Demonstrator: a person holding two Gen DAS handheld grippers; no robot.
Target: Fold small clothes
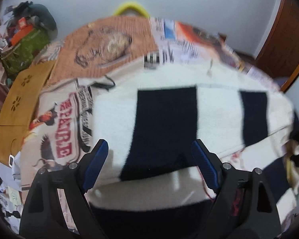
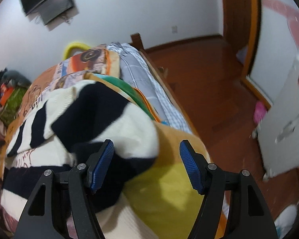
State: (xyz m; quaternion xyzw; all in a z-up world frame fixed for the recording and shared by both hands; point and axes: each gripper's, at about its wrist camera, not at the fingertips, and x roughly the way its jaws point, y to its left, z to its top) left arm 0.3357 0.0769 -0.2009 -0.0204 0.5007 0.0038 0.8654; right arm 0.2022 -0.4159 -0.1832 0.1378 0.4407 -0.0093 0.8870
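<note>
Left claw [image 1: 149,151]: jaws spread wide at the bottom of the left wrist view, blue pads clear of the cloth, nothing gripped
Right claw [image 2: 146,151]: jaws parted to a middling gap at the bottom of the right wrist view; a fold of the garment bulges between them, close against the left pad, not pinched
Striped garment [image 1: 165,131]: fluffy white knit with broad dark navy bands, spread across the bed in the centre of the left wrist view; in the right wrist view its near end is bunched into a mound at centre left
Printed blanket [image 1: 63,127]: cream and orange bedcover with red lettering and cartoon figures, under the garment, filling the left and upper middle of the left wrist view
Brown board [image 1: 20,103]: flat, with cut-out paw marks, at the left edge
Clutter pile [image 1: 24,37]: green, orange and grey items heaped in the upper left
Yellow hoop [image 1: 132,7]: peeks over the far edge of the bed, top centre
Wooden floor [image 2: 219,91]: reddish, right of the bed in the right wrist view
Wall screen [image 2: 47,2]: dark, upper left, blurred
</note>
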